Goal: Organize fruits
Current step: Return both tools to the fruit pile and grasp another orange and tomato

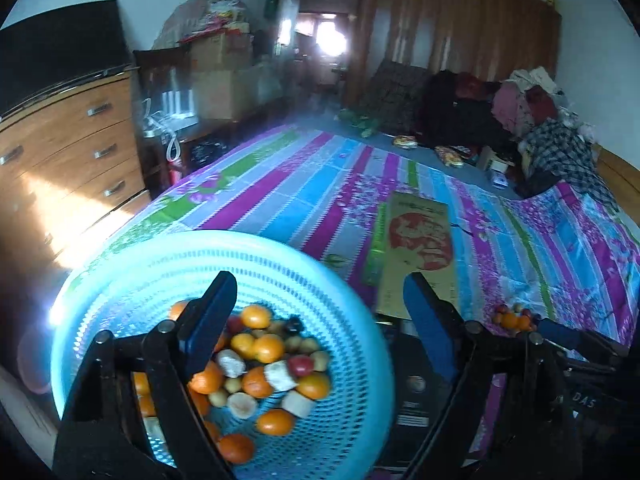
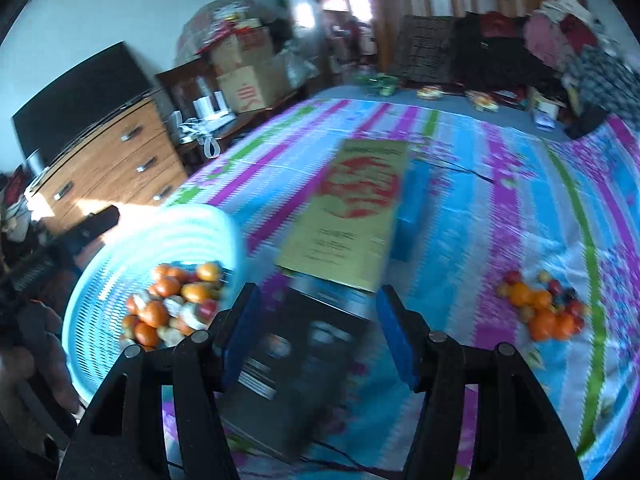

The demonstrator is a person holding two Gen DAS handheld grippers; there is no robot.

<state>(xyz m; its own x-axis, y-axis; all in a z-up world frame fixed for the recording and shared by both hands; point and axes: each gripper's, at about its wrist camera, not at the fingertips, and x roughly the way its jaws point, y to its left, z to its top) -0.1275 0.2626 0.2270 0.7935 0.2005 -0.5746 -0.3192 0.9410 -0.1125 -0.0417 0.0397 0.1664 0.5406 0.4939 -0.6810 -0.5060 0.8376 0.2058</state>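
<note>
The right gripper [image 2: 318, 334] hangs with its jaws apart and nothing between them, over a dark box [image 2: 292, 376]. The loose fruit pile [image 2: 546, 306] lies on the striped bedsheet [image 2: 500, 216] to its right and slightly ahead, well apart. The left gripper [image 1: 320, 312], wide and empty, hovers over the blue basket [image 1: 348, 280] of fruit, so the right one is judged nearer the pile.

Streaming in from the left as strong daylight, blowing out the rim of the round light-blue perforated plastic basket [image 1: 224, 240] and striping the brown wooden chest of drawers [image 1: 68, 152]. Smearing heavily with motion blur in the right wrist view. Bending and darkening at fisheye edges.
</note>
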